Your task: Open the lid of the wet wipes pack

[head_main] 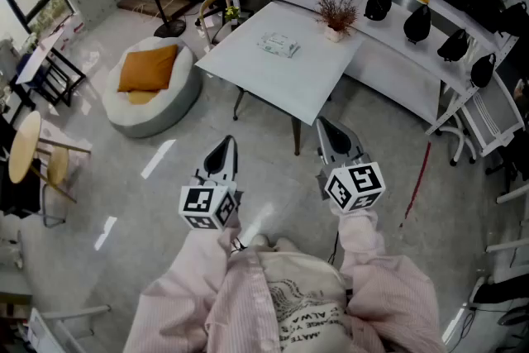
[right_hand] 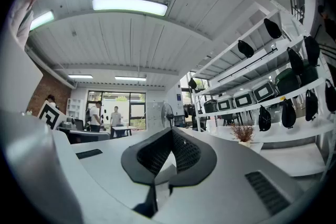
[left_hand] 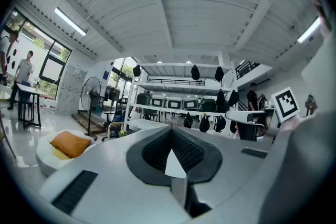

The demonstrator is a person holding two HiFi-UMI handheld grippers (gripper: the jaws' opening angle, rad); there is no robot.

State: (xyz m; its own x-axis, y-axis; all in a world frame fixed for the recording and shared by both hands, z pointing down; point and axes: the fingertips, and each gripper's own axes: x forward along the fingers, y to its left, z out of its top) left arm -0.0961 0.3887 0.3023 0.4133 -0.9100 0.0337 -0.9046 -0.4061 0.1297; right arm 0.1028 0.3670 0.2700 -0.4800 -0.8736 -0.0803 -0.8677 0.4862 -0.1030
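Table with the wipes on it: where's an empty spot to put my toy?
The table is mostly bare: the whole near half, from the wet wipes pack down to the near edge, is free. So is the strip left of the pack. Tightest spot: the far corner, by the potted plant.

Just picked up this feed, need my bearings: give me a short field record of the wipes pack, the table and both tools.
wet wipes pack: flat on the white table, lid too small to judge
also on table: potted plant, near a corner, apart from the pack
left tool: shut, empty, level, short of the table
right tool: shut, empty, level, short of the table
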